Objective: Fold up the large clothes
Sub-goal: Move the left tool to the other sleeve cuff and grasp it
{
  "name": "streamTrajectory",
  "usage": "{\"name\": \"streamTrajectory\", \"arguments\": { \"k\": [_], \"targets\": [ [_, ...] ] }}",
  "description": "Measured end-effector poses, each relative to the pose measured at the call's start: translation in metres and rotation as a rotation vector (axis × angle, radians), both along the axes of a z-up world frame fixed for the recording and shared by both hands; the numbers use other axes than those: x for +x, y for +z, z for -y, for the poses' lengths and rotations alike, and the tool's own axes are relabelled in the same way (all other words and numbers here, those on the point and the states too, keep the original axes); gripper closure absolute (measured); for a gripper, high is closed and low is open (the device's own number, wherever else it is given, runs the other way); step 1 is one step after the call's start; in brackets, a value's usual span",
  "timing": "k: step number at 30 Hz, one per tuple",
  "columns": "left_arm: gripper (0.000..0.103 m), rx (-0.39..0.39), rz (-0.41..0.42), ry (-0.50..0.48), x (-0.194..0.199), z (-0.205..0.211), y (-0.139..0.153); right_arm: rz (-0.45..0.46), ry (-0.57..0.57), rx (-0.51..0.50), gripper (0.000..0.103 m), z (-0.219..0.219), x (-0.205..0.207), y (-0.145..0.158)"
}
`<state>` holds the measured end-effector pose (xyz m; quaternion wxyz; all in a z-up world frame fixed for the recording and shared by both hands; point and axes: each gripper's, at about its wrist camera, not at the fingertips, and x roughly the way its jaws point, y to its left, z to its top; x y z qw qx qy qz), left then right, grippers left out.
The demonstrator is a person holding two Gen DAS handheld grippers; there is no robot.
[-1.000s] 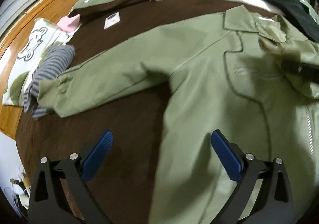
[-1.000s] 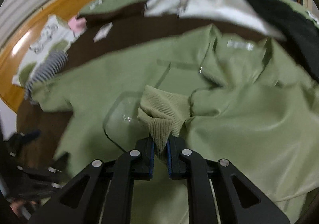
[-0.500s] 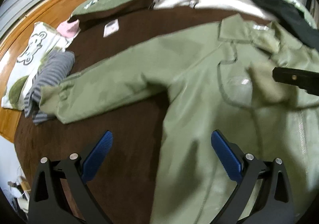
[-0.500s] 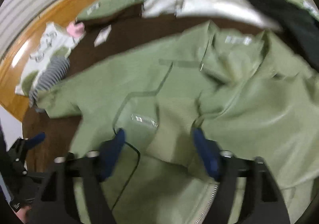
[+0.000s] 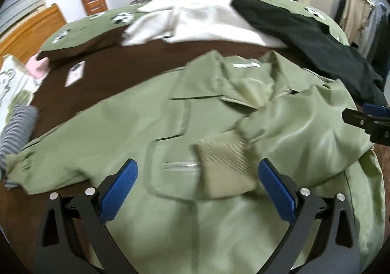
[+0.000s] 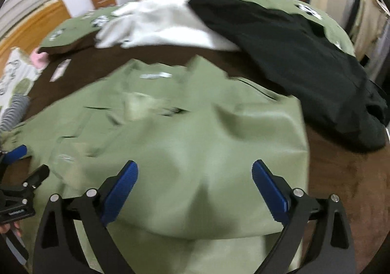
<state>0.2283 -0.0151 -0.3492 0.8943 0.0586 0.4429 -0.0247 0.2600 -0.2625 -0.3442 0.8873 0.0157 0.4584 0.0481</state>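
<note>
An olive green jacket [image 5: 136,125] lies spread on the brown bed cover [image 5: 126,66]. Its right sleeve is folded across the chest, and the ribbed cuff [image 5: 224,164] rests on the front. Its left sleeve stretches out to the left. My left gripper [image 5: 197,186] is open and empty, just above the cuff. My right gripper [image 6: 195,186] is open and empty over the folded sleeve of the jacket [image 6: 195,142]. The right gripper also shows at the right edge of the left wrist view [image 5: 368,117]. The left gripper shows at the left edge of the right wrist view [image 6: 22,166].
A white garment [image 5: 195,22] and a black garment [image 5: 312,42] lie at the far side of the bed. A striped cloth [image 5: 17,127], a pink item [image 5: 36,66] and a patterned pillow [image 5: 12,83] lie at the left. A small card [image 5: 74,76] lies on the cover.
My right gripper let go of the ribbed cuff, opened and moved right. The cuff now lies on the jacket front. My left gripper moved right, from the brown cover to above the cuff.
</note>
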Motion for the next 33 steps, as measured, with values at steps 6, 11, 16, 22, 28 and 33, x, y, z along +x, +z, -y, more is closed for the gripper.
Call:
{"name": "streamTrajectory", "arguments": {
  "k": [6, 11, 16, 22, 28, 33],
  "targets": [
    [0.006, 0.010, -0.001, -0.048, 0.011, 0.044, -0.043, -0.022, -0.056, -0.014, 0.010, 0.034, 0.006, -0.042],
    [0.005, -0.006, -0.064, -0.049, 0.018, 0.049, -0.074, -0.047, -0.033, -0.067, 0.010, 0.032, 0.004, -0.075],
    [0.005, -0.043, -0.083, -0.043, 0.022, 0.044, -0.078, -0.044, -0.028, -0.064, 0.007, 0.032, 0.008, -0.082],
    [0.006, -0.077, -0.097, -0.008, 0.021, 0.037, -0.067, -0.064, -0.040, -0.058, 0.006, 0.031, 0.011, -0.077],
    [0.006, -0.155, -0.036, 0.082, 0.011, -0.001, -0.022, -0.076, -0.028, -0.009, 0.006, 0.019, 0.005, -0.057],
    [0.006, -0.135, 0.037, 0.161, 0.003, -0.057, 0.018, -0.086, 0.031, 0.042, 0.006, -0.008, -0.001, -0.036]
  ]
}}
